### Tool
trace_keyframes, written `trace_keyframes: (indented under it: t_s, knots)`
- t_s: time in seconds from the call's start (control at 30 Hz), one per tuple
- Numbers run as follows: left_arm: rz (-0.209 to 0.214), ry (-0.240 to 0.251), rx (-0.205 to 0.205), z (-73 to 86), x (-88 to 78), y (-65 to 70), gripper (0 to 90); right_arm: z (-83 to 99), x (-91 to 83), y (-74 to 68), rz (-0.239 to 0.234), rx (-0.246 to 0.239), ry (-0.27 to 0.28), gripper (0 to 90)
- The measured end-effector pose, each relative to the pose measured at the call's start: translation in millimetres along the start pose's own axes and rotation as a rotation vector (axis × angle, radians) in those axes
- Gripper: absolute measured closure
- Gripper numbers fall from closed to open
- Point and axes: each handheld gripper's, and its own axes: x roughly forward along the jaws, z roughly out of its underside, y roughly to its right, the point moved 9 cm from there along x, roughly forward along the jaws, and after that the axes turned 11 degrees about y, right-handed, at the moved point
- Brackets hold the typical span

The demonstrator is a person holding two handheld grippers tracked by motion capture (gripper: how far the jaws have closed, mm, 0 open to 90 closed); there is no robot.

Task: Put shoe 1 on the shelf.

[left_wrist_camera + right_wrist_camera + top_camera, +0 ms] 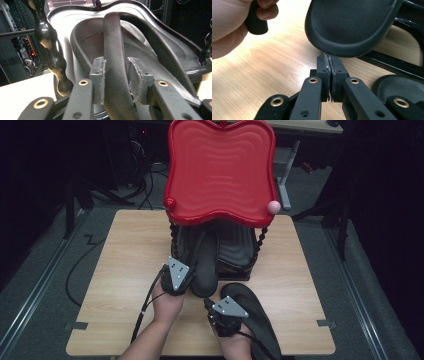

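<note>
The left gripper (192, 281) is clamped on a black rubber slipper (206, 265) that stands on its edge. In the left gripper view, its two pads (98, 80) press on both sides of the thin edge of this slipper (113, 65), which runs away from the jaws into the lower shelf of a rack. This black glossy plastic shelf (175, 47) lies just ahead of the left gripper, and a black turned post (50, 47) of the rack stands to the left of the jaws. Above the same gripper, in the high view, sits the rack's red wavy plastic top tray (220, 170), with a small pink ball (273, 206) at one corner.

The right gripper (216, 307) has its jaws together, with nothing between them. In the right gripper view, the pads (323, 66) meet, and the rounded end of the first slipper (352, 25) hangs just ahead of the tips, very near to them; I cannot tell if it touches. A second black rubber slipper (255, 315) lies flat on the light wooden table (115, 270), just to the right of the right gripper. The left hand (234, 22) shows far to the left of these jaws.
</note>
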Motion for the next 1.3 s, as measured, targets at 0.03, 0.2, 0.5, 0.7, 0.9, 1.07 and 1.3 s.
trace_keyframes:
  t_s: [0.03,0.2,0.5,0.7,0.9,1.07,1.3]
  knots:
    - [0.000,-0.002,0.001,0.0,-0.7,0.6,64.6,-0.3,1.3,0.4,0.002,0.000,0.000,87.4]
    - [-0.002,0.000,0.007,2.3,-6.2,0.0,62.3,-7.7,6.0,5.3,0.012,0.001,0.012,87.4]
    - [0.033,-0.017,0.016,22.1,-24.1,15.1,61.5,-16.6,13.9,12.2,0.031,-0.011,0.017,87.5]
    - [0.039,-0.003,-0.012,22.6,-25.2,14.8,61.2,-22.7,21.2,19.8,0.050,-0.036,0.014,87.3]
    - [0.047,0.028,-0.061,18.1,-22.8,16.9,61.2,-33.5,30.9,25.7,0.066,-0.040,0.026,86.9]
    - [0.023,0.028,-0.039,19.8,-15.3,16.6,62.9,-39.4,39.9,26.1,0.071,-0.034,0.034,86.4]
    - [0.013,0.030,-0.026,20.3,-11.7,10.9,64.5,-40.0,32.6,24.2,0.069,-0.025,0.070,86.1]
